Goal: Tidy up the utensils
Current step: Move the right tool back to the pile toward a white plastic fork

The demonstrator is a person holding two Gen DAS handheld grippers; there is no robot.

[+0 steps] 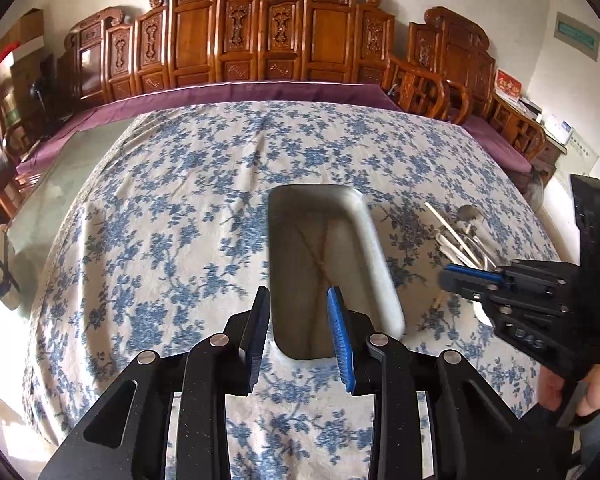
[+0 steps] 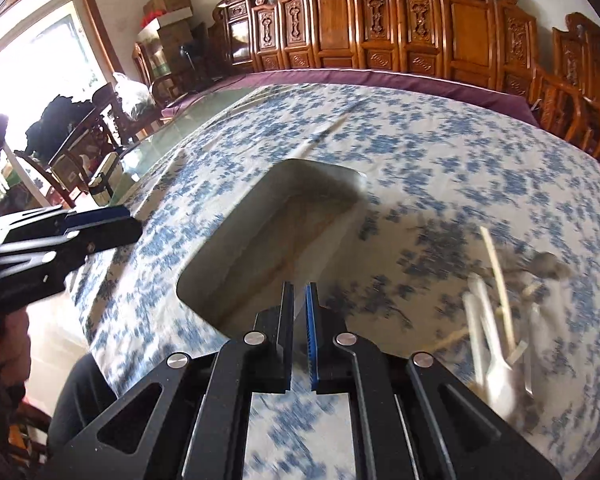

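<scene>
Your utensils (image 1: 458,238) lie in a loose pile on the floral cloth (image 1: 172,208), just right of the empty tray (image 1: 374,248). Your right gripper (image 2: 300,300) hangs over the tray's near edge, fingers pressed almost together; whether anything is between them, I cannot tell. Your left gripper (image 1: 298,306) stands slightly spread at the tray's near rim, holding nothing. Bare cloth stretches far and left.
</scene>
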